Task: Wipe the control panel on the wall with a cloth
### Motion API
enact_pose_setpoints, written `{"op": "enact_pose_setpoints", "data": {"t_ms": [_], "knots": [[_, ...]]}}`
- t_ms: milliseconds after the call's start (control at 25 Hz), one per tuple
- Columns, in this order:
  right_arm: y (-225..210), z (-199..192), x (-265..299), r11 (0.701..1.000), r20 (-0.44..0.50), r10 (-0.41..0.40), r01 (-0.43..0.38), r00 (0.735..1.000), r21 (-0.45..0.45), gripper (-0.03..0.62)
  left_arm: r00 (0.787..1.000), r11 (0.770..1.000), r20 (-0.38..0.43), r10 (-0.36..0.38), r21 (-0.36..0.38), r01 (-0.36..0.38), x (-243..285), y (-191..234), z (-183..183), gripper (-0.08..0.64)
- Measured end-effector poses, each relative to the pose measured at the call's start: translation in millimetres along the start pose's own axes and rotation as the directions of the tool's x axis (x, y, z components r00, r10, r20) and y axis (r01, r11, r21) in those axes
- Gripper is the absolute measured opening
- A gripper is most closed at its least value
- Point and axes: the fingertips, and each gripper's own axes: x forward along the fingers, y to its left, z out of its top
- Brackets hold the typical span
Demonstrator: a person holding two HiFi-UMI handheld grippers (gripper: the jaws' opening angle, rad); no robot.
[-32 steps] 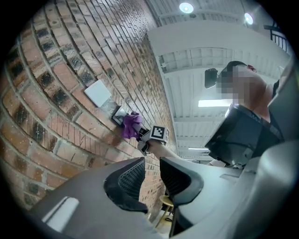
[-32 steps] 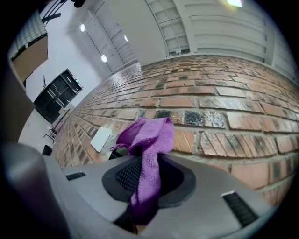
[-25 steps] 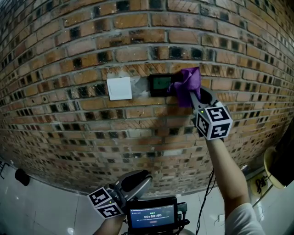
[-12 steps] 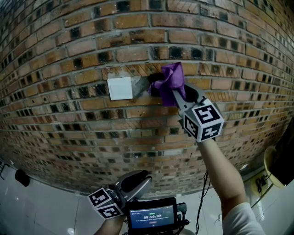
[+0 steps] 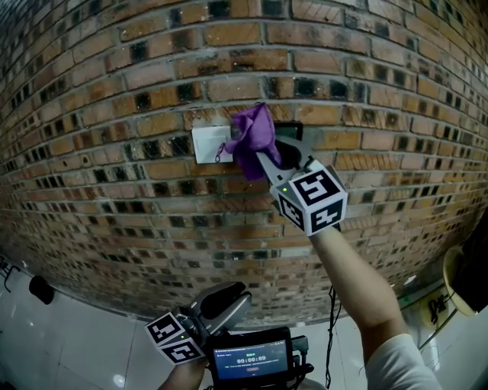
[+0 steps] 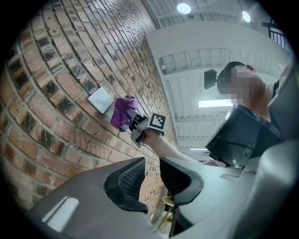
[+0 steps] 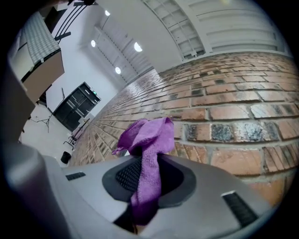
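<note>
Right gripper [image 7: 148, 177] pinches the cloth [image 5: 252, 137] at frame centre, just left of the panel [image 5: 287, 137]. Left gripper [image 6: 152, 175], bottom, is slightly spread, empty. Sweep rightward, pressing flat.

Brick wall [image 5: 137, 84]: red-brown courses, pale mortar, dark-faced bricks scattered all through.

Floor [image 5: 61, 343], lower left of head view: pale glossy tile with glare spots. A black round object [image 5: 36, 292] sits on it near the wall's foot.

Ceiling [image 6: 187, 70]: white, panelled. Round recessed lights [image 6: 183, 8] and one long strip light [image 6: 216, 103].

Far end: white wall [image 7: 88, 70] with a dark framed opening [image 7: 77, 108]; door or window unclear.
</note>
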Motion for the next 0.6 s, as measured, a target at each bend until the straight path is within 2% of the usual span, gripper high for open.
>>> {"op": "enact_pose_setpoints", "data": {"t_ms": [120, 240, 600], "knots": [[23.9, -6.4, 15.6, 0.997, -0.037, 0.066, -0.068, 0.997, -0.041, 0.086, 1.0, 1.0, 0.004, 0.009, 0.002, -0.009, -4.9, 1.0, 2.5, 0.086], [37.5, -14.0, 28.6, 0.994, -0.06, 0.103, -0.105, 0.993, -0.037, 0.086, 1.0, 1.0, 0.01, 0.015, -0.001, -0.015, -8.8, 1.5, 4.2, 0.086], [32.5, -46.6, 39.6, 0.996, -0.136, 0.086, -0.089, 0.987, -0.014, 0.086, 0.999, 0.999, 0.016, 0.033, -0.006, -0.033, -17.1, 4.4, 6.7, 0.086]]}}
